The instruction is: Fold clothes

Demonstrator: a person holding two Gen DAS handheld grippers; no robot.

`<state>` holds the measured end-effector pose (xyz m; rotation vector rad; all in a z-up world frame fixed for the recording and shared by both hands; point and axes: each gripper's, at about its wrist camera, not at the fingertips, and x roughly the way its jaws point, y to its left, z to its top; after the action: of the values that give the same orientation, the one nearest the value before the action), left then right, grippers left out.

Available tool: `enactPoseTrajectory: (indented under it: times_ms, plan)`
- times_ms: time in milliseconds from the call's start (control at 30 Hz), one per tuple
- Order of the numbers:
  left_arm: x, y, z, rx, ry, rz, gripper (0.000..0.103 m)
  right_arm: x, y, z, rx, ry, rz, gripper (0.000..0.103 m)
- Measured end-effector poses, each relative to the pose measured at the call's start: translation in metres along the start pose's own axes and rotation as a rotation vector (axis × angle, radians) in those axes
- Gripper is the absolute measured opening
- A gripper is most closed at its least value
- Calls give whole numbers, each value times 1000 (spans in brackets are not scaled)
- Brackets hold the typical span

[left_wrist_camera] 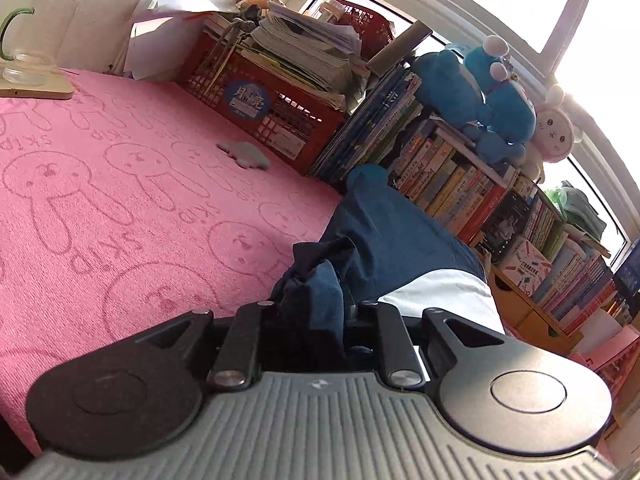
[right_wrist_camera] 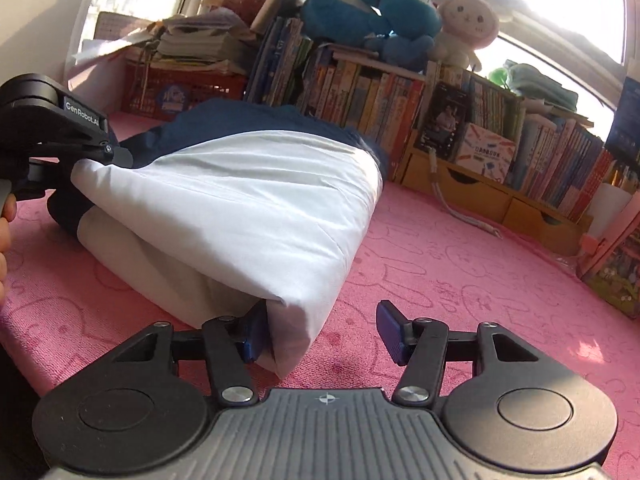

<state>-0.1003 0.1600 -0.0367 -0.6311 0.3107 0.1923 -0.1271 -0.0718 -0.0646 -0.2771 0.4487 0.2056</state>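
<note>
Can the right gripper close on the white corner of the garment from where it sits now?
Probably yes. The right gripper stands open with the garment's folded white corner already between its fingers, against the left finger. Only pink cloth lies beside it.

I am looking over my right gripper [right_wrist_camera: 326, 330]: its fingers [right_wrist_camera: 390, 332] are standing apart, the left one touching the folded corner of the white and navy garment [right_wrist_camera: 240, 200] lying on the pink towel [right_wrist_camera: 460, 280]. My left gripper [right_wrist_camera: 116, 156] is pinching the garment's far edge.
</note>
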Motion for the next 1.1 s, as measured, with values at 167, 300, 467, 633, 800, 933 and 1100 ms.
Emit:
enactPoseTrajectory:
  times_ms: [167,300,467,633,800,933,1100]
  plan:
    - [-8,9,-2,28,0,4,20,-3,-17,-6,32,-2,10,60]
    - [-17,17,-2,58,-28,60,27,-4,-15,-8,35,-25,7,60]
    - [-15,10,-7,161,-20,105,28,-2,-11,-8,32,-39,8,60]
    - [-9,13,-10,236,-4,128,30,0,-12,-8,32,-41,4,64]
    - [-9,10,-12,376,-21,236,29,1,-13,-9,26,-44,9,65]
    - [-15,28,1,414,-47,375,3,2,-15,-11,31,-49,-11,65]
    - [-46,11,19,451,-138,283,11,1,-14,-14,26,-69,-11,65]
